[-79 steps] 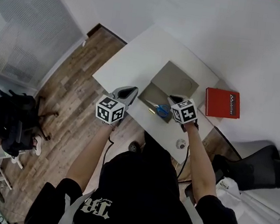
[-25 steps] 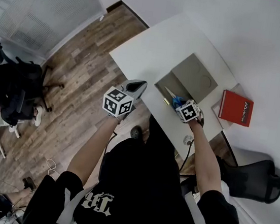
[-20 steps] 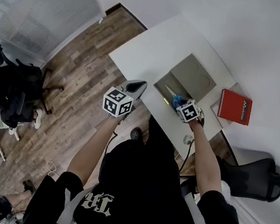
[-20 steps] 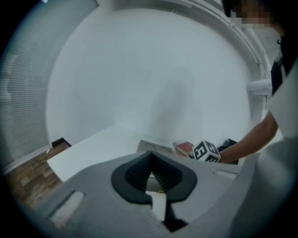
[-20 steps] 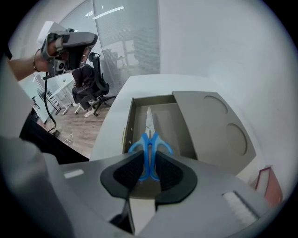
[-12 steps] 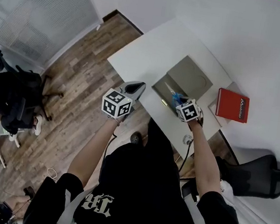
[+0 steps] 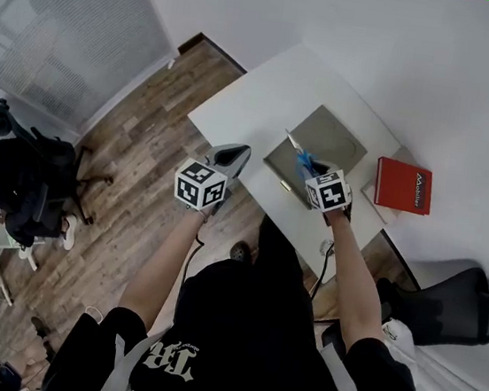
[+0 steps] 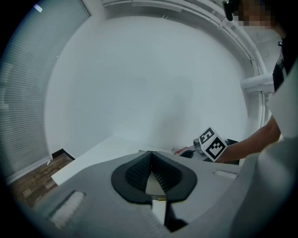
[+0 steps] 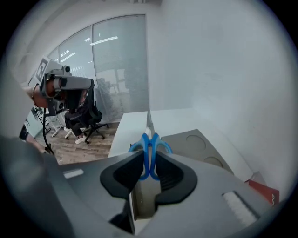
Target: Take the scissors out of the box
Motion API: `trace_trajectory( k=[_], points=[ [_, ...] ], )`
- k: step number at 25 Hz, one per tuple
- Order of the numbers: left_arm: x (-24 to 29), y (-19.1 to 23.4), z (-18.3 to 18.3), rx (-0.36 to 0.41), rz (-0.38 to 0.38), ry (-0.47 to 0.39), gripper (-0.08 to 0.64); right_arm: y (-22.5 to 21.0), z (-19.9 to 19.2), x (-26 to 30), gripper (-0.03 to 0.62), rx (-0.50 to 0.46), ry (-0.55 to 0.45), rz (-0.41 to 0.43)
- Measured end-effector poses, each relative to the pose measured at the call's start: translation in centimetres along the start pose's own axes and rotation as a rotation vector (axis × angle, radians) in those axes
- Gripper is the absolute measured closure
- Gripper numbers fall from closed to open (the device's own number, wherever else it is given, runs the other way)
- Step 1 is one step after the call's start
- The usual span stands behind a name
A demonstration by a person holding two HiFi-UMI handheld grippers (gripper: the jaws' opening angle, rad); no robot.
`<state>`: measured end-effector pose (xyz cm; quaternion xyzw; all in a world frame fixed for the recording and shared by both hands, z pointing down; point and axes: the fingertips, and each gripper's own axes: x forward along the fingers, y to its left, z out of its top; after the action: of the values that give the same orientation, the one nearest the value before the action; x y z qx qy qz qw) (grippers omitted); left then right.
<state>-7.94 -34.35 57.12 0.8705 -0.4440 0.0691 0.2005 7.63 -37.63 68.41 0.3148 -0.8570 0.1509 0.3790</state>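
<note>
Blue-handled scissors (image 7: 302, 161) hang above the open grey cardboard box (image 7: 322, 136), blades pointing up and away. My right gripper (image 7: 311, 169) is shut on their handles. In the right gripper view the blue handles (image 9: 150, 149) sit pinched between the dark pads, and the steel blades (image 9: 149, 124) stick out past the right gripper (image 9: 150, 159). The box's lid (image 9: 203, 141) and its inside (image 9: 143, 197) lie beneath. My left gripper (image 7: 231, 156) hovers at the table's near edge, left of the box, shut and holding nothing. In its own view the left gripper (image 8: 150, 160) has its pads meeting.
The box stands on a white table (image 7: 257, 98) against a white wall. A red box (image 7: 401, 184) lies right of it. A black office chair (image 7: 459, 297) stands at right. At left a person sits on another chair (image 7: 21, 192) on the wood floor.
My right gripper has risen out of the box with the scissors, which lay inside it before. My left gripper has lifted a little beside the table edge.
</note>
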Motion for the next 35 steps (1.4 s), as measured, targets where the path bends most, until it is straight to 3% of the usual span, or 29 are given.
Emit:
trace_trajectory(
  k=[17,35],
  points=[
    [-1.0,0.7,3.2,0.011,0.046,-0.080,0.558,0.8,10.7,-5.1,0.506,0.004,-0.286,-0.078],
    [-0.7,1.3,4.3,0.013,0.055,-0.096,0.558,0.9,12.4,-5.8,0.506,0.012,-0.319,-0.067]
  ],
)
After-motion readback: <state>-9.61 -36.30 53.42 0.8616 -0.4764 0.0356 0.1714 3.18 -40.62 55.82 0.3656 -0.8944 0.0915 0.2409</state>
